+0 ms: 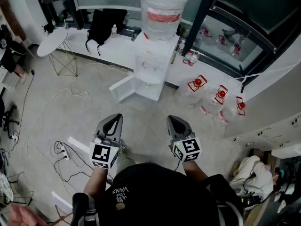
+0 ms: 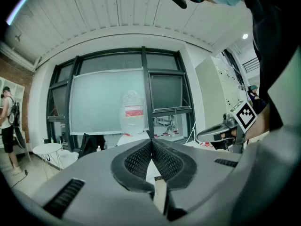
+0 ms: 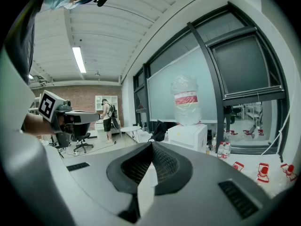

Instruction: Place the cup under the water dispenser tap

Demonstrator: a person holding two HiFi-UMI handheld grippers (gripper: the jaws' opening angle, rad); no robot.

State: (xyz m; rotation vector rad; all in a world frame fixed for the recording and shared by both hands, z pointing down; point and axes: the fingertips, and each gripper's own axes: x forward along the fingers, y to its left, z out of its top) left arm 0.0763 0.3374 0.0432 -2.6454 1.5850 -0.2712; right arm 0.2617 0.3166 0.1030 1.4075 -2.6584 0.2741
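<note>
Stock as I see it, left to right.

1. Round white table [image 1: 51, 41], far left, on a wire frame.
2. Black bag [image 1: 104, 25], on the far white ledge [image 1: 122, 44], right of the table.
3. Power strip [image 1: 63, 149] with loose cables, on the floor near left.
4. Left gripper [image 1: 113, 122], near, left of centre, held roughly level and aimed at the far wall. Its jaws are together at the tips, with nothing between them.
5. Dispenser [image 1: 151, 72], far centre, white, against the ledge. A clear bottle [image 1: 162, 6] with a red label sits on top. Its lower door [image 1: 123, 88] stands swung out to the left. I cannot make out the cup at the tap recess or anywhere else in the views.
6. Right gripper [image 1: 175, 123], near, right of centre, beside the left one but apart from it. Its jaws are closed tip to tip and empty.
7. Small bottles [image 1: 190, 58], on the ledge just right of the dispenser.
8. Three jugs [image 1: 221, 100] with red caps, lying on the floor to the far right.
</note>
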